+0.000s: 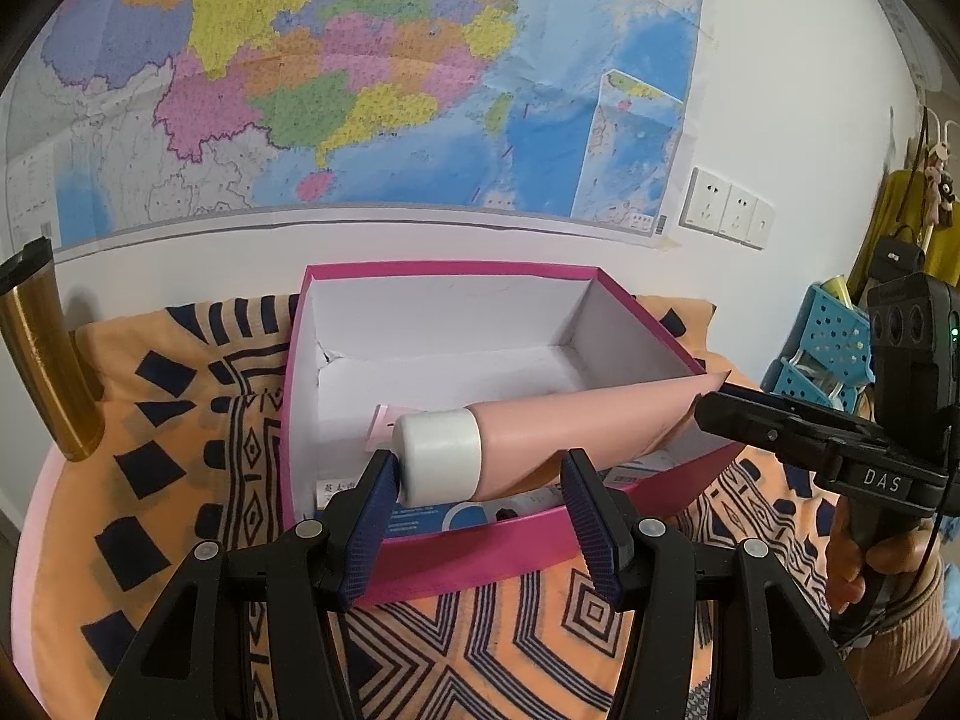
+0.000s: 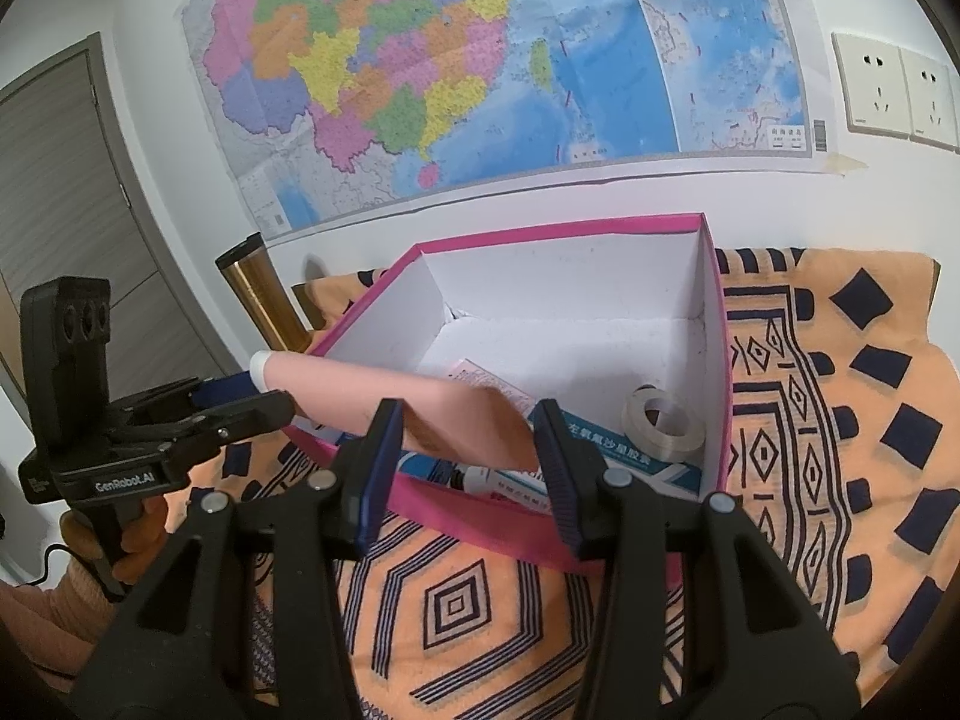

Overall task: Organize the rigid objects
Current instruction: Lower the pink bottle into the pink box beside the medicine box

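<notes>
A pink tube hung over the near edge of a pink box, its cap end pinched by the left gripper, its flat end by the right gripper.

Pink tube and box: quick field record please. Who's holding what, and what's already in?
tube: pink tube, white cap, over the open pink box
right tongs: closed on its flat crimped end
left tongs: cap end between pads, grip unclear
in box: tape roll, blue-white carton
beside box: gold tumbler
surface: orange patterned cloth
</notes>
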The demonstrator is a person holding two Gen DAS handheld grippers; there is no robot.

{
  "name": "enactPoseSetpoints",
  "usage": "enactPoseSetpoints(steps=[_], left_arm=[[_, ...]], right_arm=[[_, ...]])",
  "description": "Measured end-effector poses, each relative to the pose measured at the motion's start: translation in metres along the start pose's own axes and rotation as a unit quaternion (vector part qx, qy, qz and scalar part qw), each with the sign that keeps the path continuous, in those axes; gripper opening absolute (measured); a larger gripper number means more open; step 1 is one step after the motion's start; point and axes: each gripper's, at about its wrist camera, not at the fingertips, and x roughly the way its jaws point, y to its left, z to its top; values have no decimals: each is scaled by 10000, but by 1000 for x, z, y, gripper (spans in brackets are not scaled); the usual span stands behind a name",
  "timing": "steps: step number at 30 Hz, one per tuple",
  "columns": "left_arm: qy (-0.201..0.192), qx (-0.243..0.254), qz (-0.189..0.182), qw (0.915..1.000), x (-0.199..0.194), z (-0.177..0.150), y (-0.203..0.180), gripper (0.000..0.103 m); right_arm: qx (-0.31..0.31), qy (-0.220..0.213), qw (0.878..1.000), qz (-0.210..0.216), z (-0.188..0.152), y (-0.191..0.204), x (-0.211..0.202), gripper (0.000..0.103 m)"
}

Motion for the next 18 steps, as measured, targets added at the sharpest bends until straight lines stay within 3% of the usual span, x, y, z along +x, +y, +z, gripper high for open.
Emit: enactPoseSetpoints(steps=[18], left_arm=[[111, -26, 48, 9999, 10, 1, 2, 56]], right_arm=[[16, 76, 10000, -3, 0, -5, 5, 48]])
